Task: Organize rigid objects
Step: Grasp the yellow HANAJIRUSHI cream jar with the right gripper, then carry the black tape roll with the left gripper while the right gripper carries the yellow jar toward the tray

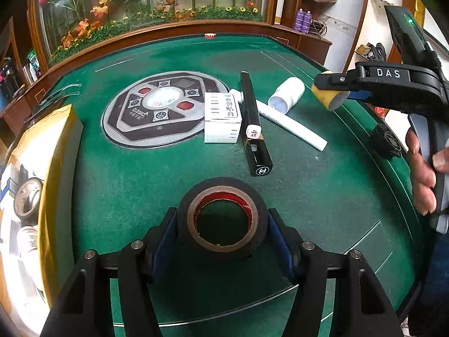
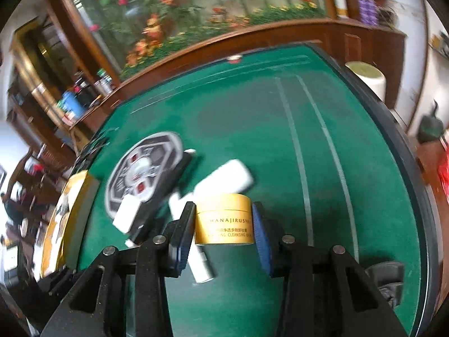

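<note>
Both my grippers angled down, each one loaded.
My left gripper (image 1: 221, 233) clamps its pads on a tape roll (image 1: 223, 221); my right gripper (image 2: 223, 224) pinches a yellow jar (image 2: 223, 219), hand (image 1: 426, 168) wrapping the handle.

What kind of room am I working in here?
Probably a home living or games room. The work surface is a green felt mahjong table with an automatic centre console. Behind it stand wooden cabinets and a glass panel of artificial flowers and bamboo.

Green felt table (image 1: 140, 174) with central dial panel (image 1: 165, 106), flower display (image 1: 157, 2) behind
</note>
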`<state>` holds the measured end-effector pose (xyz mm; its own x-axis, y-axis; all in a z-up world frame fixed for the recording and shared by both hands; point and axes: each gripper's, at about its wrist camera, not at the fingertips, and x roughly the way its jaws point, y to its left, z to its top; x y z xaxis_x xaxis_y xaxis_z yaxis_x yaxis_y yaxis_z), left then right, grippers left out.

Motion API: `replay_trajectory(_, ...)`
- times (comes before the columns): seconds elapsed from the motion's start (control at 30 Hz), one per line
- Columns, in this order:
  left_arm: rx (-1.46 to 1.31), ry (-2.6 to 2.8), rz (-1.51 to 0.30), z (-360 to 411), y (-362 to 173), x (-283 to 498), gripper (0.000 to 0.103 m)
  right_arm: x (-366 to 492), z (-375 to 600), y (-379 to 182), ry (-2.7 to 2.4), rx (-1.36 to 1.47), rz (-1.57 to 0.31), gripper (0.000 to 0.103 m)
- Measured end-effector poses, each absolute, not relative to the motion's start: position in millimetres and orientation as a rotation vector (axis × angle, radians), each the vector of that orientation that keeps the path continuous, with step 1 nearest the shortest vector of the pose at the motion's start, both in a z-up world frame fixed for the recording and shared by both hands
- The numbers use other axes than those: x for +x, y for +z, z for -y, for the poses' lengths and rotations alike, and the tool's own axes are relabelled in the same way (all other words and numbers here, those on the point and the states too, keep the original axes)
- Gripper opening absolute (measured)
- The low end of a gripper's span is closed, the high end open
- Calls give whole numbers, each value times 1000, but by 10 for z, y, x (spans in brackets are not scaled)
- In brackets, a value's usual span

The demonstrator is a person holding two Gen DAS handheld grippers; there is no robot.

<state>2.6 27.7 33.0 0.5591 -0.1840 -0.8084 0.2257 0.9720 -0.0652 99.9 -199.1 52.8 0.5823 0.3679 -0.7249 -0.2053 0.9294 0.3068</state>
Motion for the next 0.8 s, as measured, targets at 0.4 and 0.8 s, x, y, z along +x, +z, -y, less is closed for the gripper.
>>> replay_trajectory(0.4,97,-190,-925,-241,310,-19,66,828,1533,490,475,111,-908,39)
replay_trajectory(0.8,139,-166,-896,-203,359,-70,66,766,1405,461,511,88,-920,39)
